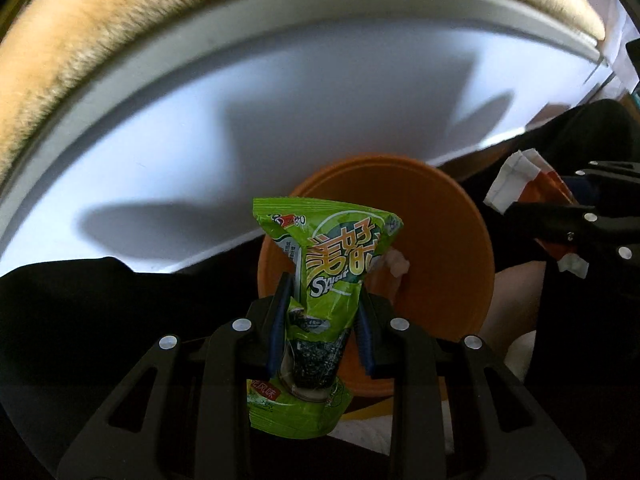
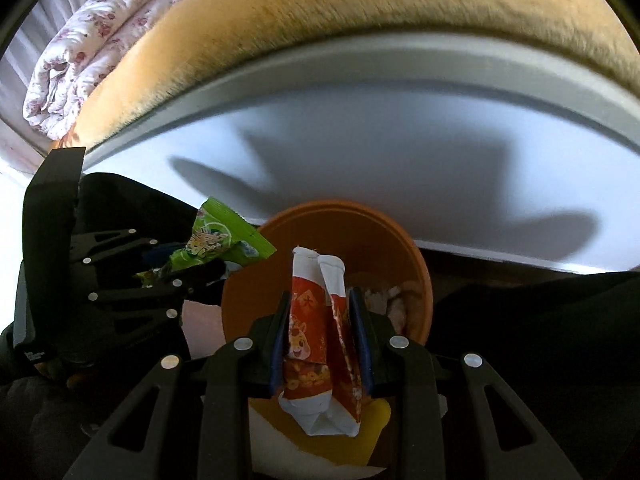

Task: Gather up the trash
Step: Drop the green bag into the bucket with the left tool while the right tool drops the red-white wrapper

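My left gripper (image 1: pixel 324 300) is shut on a crumpled green snack wrapper (image 1: pixel 328 256), squeezed between its blue pads just above the open orange trash bin (image 1: pixel 448 240). My right gripper (image 2: pixel 320 312) is shut on a red and white packet (image 2: pixel 316 320), also over the orange bin (image 2: pixel 256 284). White crumpled scraps (image 2: pixel 384 296) lie inside the bin. The left gripper (image 2: pixel 192 272) with its green wrapper (image 2: pixel 216 240) shows at the left of the right wrist view. The right gripper (image 1: pixel 532 216) with its packet (image 1: pixel 508 184) shows at the right of the left wrist view.
Behind the bin stands a white bed frame side panel (image 1: pixel 280 128) with a tan fuzzy blanket (image 1: pixel 120 32) on top. A folded floral quilt (image 2: pixel 92 48) lies at the far left. Dark clothing of a person (image 1: pixel 100 320) fills the lower edges beside the bin.
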Action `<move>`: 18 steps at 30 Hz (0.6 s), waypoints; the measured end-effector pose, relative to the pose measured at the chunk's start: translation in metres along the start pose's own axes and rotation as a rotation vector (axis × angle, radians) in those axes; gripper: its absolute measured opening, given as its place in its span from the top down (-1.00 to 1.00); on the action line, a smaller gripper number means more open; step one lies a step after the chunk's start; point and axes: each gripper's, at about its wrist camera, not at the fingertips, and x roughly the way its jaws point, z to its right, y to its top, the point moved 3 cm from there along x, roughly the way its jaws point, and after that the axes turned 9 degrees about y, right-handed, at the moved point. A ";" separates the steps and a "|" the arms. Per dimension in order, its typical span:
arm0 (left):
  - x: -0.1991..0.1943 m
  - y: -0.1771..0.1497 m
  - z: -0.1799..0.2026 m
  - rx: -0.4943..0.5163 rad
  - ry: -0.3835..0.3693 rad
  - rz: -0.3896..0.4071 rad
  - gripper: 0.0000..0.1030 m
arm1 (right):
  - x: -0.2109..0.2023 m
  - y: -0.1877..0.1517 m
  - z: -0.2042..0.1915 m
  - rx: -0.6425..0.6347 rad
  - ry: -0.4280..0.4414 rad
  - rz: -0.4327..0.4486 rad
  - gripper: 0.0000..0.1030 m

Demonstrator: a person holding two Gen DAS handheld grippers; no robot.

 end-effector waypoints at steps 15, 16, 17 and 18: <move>0.011 -0.005 0.005 0.017 0.065 -0.059 -0.30 | -0.004 0.001 0.015 0.029 -0.010 0.014 0.00; 0.010 -0.003 0.002 0.012 0.063 -0.049 -0.30 | -0.011 0.000 0.016 0.026 -0.013 0.025 0.00; 0.010 0.001 -0.003 0.009 0.061 -0.040 -0.30 | -0.019 0.001 0.016 0.018 -0.012 0.039 0.00; 0.004 0.003 0.000 0.004 0.059 -0.024 -0.30 | -0.029 0.003 0.013 0.003 -0.013 0.059 0.00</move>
